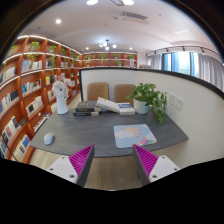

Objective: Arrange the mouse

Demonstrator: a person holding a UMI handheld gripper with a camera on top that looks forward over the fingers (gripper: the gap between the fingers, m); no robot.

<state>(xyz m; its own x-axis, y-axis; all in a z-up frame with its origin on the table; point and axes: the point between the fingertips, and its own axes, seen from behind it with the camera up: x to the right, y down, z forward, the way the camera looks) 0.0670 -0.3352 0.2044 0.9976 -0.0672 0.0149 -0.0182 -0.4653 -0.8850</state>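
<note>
Magenta pads line my two fingers, and my tongs [110, 160] are spread wide with nothing between them, held over the near edge of the grey desk [95, 135]. Just ahead of my right finger, on the desk, lies a pale blue mouse pad [134, 134]. Well to the left of that pad, near the desk's left edge, sits the white mouse [49, 138]. Farther back than the pad, an open book [108, 103] lies beside dark stacked books [86, 110]. Right of the book stands a leafy potted plant [150, 98]. Behind the desk are two tan chairs [98, 91], and bookshelves [30, 75] fill the left wall.
</note>
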